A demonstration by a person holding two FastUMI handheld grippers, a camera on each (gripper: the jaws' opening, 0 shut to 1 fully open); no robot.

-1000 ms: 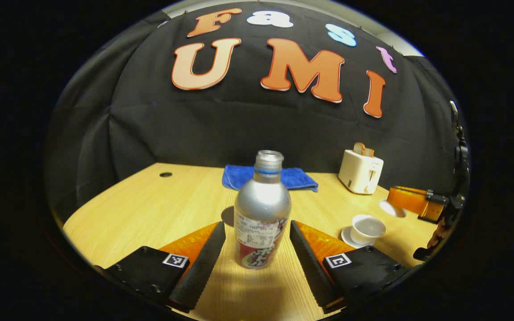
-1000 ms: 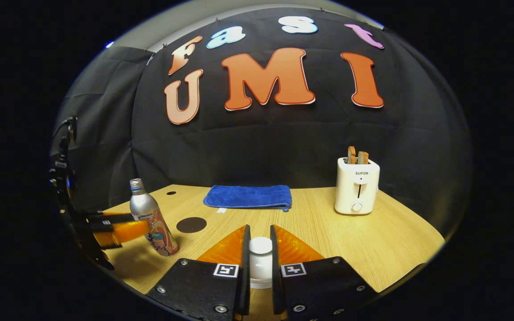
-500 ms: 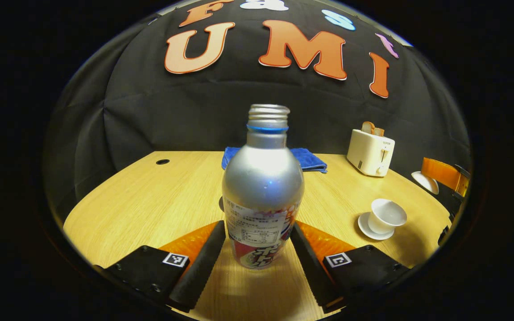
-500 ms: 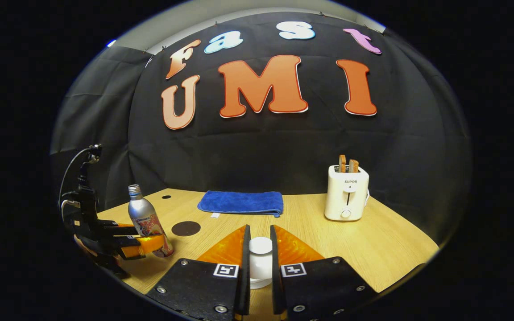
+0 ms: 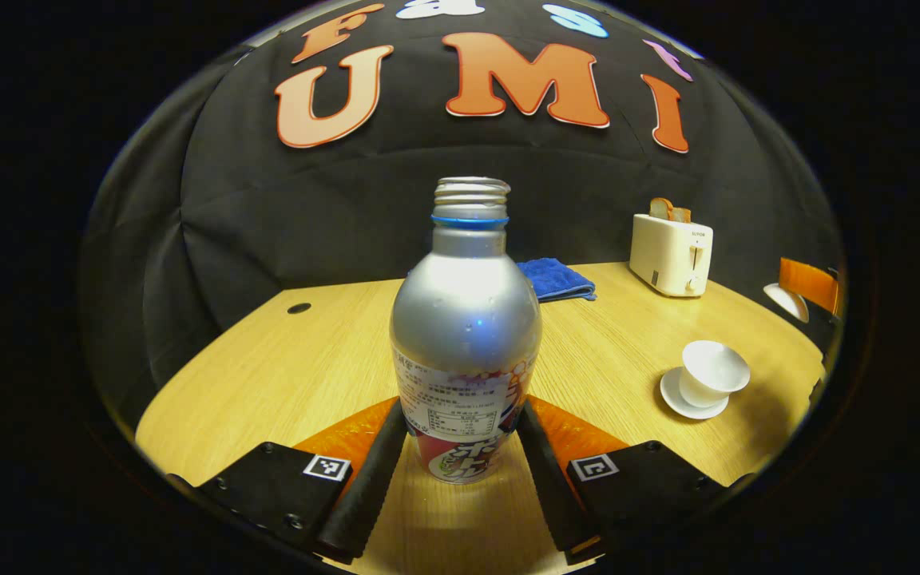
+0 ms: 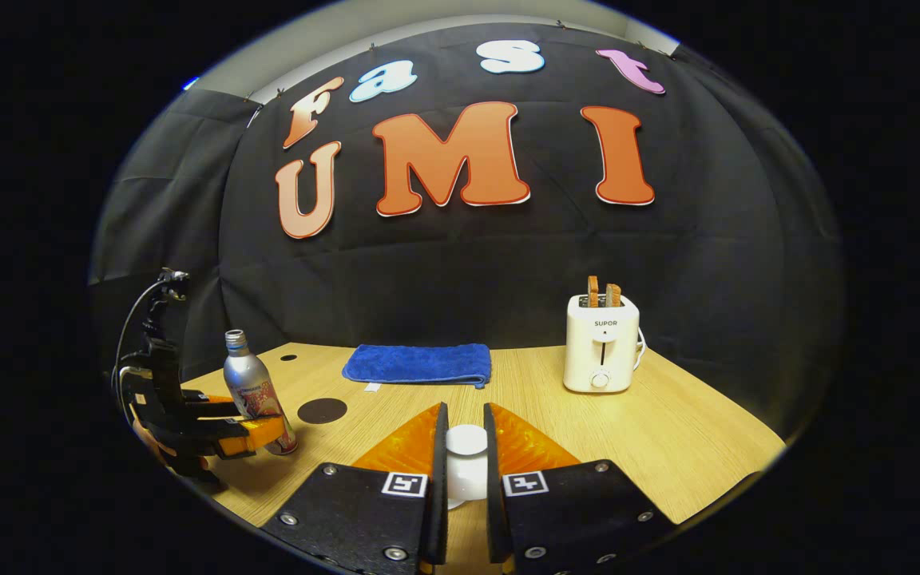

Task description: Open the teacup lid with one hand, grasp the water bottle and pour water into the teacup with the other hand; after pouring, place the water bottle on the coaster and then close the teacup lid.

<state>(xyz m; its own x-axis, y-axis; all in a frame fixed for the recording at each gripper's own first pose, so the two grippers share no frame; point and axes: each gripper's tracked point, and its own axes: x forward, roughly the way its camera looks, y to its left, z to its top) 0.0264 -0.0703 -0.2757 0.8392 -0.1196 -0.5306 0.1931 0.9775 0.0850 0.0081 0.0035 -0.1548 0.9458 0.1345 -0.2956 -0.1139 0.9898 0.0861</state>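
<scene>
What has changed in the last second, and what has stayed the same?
The left gripper moved forward around the water bottle and its fingers closed onto its lower sides. The right gripper stayed shut on the teacup lid, held away from the open teacup.

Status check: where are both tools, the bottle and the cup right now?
Left tool shut on bottle, upright on table. Right tool shut on lid. Teacup open on saucer. Path between looks clear.
</scene>
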